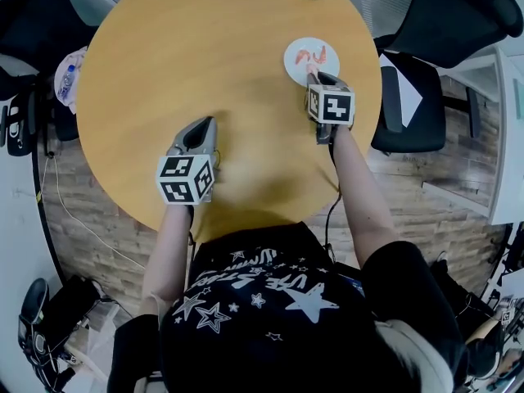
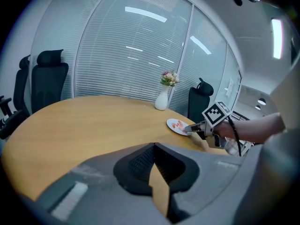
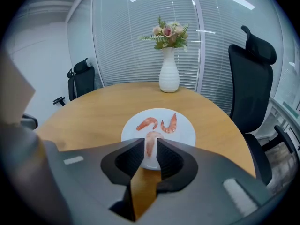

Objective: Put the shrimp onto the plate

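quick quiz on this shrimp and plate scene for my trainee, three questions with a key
1. Leaving out the held shrimp between the jaws of the right gripper, how many loose shrimp lie on the plate?
2. True or false: the left gripper grips a shrimp too.
3. What stands on the table beyond the plate? A) a vase of flowers B) a mug C) a laptop

Key
1. Two, side by side on the plate's far half.
2. False: its jaws are together with nothing between them.
3. A: the vase stands near the table's far edge.
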Tool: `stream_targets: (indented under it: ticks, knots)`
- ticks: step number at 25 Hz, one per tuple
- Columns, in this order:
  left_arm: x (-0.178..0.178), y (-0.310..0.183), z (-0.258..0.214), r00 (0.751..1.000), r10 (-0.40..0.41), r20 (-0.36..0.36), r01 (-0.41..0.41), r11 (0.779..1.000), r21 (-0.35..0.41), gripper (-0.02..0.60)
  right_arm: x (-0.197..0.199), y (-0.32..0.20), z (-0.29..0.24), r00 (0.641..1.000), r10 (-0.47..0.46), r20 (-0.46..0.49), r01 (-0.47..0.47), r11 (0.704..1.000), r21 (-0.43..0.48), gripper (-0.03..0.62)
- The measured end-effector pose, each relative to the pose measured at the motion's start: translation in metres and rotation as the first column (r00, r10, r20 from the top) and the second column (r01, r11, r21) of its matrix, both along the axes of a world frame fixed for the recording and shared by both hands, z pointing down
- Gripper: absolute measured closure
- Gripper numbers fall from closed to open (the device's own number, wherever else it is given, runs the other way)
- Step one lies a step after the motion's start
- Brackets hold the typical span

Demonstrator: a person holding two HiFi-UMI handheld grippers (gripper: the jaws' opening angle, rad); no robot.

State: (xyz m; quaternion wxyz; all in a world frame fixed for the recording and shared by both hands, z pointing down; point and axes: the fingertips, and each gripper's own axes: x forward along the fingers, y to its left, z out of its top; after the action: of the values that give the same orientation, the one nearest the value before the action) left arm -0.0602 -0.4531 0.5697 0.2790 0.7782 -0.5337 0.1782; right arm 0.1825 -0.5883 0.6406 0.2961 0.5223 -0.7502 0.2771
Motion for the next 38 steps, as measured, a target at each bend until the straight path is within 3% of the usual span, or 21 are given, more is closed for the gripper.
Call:
stream_targets:
  ticks: [18,38]
  knots:
    - [-0.016,0.039,-0.058,0.998,0.045,-0.035,-0.04,0.991,0.125,0.58,-0.025,0.08,-0.07,0.998,0.008,0.056,-0.013,0.996,0.092,0.513]
    - [-0.078,0.138,-0.127,0.985,0.138,-0.107,-0.107,0.961,0.253,0.58,-0.107,0.226,-0.13,0.993,0.054,0.102,-0.072,0.982,0.175,0.514]
